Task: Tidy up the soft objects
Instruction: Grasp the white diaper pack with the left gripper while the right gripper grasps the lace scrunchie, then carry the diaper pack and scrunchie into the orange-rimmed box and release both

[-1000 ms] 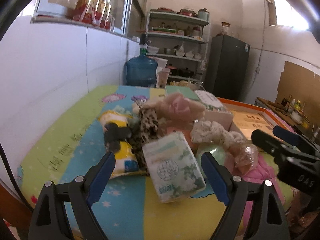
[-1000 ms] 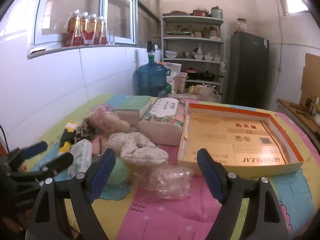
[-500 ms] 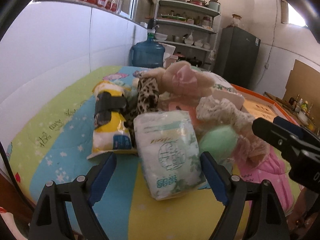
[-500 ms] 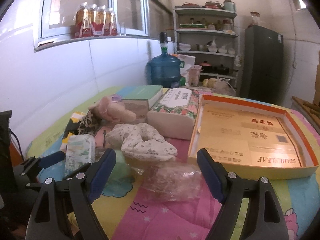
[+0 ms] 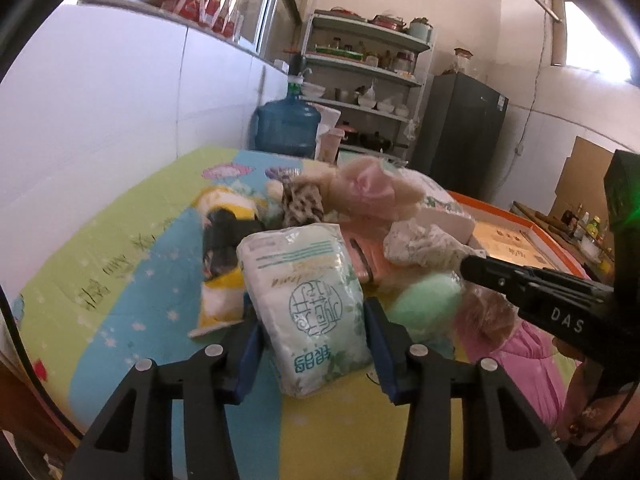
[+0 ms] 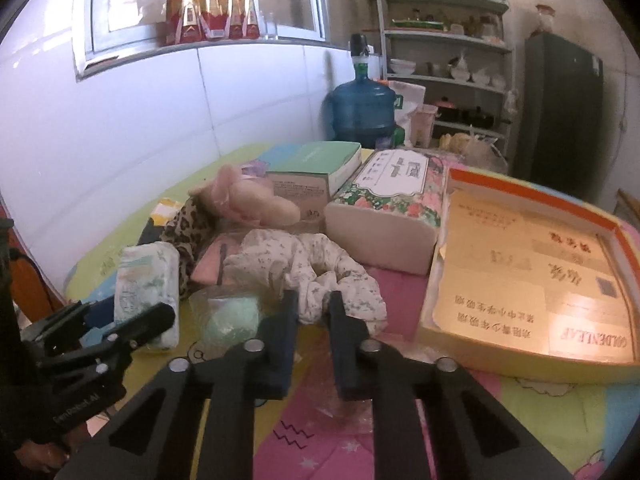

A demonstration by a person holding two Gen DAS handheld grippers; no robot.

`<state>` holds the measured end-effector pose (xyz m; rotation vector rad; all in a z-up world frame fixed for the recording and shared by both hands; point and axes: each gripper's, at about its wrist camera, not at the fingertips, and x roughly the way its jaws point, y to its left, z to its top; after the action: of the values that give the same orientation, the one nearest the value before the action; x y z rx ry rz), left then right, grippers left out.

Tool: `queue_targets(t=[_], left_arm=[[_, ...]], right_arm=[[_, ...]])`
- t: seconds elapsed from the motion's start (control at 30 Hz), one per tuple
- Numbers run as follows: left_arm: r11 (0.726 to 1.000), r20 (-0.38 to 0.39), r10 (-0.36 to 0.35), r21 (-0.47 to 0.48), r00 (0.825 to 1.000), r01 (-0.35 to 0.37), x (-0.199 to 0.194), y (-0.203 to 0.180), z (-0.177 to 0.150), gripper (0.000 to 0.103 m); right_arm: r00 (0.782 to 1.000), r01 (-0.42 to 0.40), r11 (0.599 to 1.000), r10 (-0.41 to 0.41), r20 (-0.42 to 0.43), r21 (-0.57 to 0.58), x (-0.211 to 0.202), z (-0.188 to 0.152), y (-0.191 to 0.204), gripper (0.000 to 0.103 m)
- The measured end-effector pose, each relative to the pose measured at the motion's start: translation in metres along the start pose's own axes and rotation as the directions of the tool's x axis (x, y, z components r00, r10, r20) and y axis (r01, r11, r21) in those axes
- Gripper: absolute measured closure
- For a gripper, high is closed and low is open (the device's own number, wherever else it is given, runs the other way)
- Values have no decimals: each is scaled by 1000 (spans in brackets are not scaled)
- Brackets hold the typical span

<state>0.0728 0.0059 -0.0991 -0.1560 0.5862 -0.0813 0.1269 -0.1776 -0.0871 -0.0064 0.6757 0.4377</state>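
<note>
- My left gripper has just been closing; its blue pads sit on both sides of the white-green tissue pack, clamped on it as far as I can see, soft plastic wrap, pillowy.
- My right gripper has just been closing too; jaws nearly together. A clear crinkly plastic bag lies under them, the floral scrunchie just ahead of the tips; can't tell if anything is pinched.
- Left of the right tips: mint fuzzy ball in clear wrap, close beside them.
- Ahead of the left gripper, a crowded pile: yellow packet, leopard-print cloth, pink plush, all touching or overlapping.
- Further ahead of the right gripper: floral tissue block, rectangular, soft-sided; green book-like box to its left.
- Right of the right gripper: open orange-rimmed cardboard tray, flat, stiff edges, floor bare of objects.
- Free room: bare colourful quilt left of the left gripper; pink quilt near the right gripper.
- Quilt meets the white wall on the far left.
</note>
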Motion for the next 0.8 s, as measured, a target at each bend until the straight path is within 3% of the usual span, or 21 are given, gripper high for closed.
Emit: queue_targets(t=[0.5,0.8], left_arm=[[996,59,-37,84,998,32,-17,-33,35,55],[976,55,-165,151,985,155,-13,-88,57,55]], right_arm=[[981,21,999,-25,192,27,-57,25,-9,93],[946,127,987,-151,288,104,-110,27,-52,93]])
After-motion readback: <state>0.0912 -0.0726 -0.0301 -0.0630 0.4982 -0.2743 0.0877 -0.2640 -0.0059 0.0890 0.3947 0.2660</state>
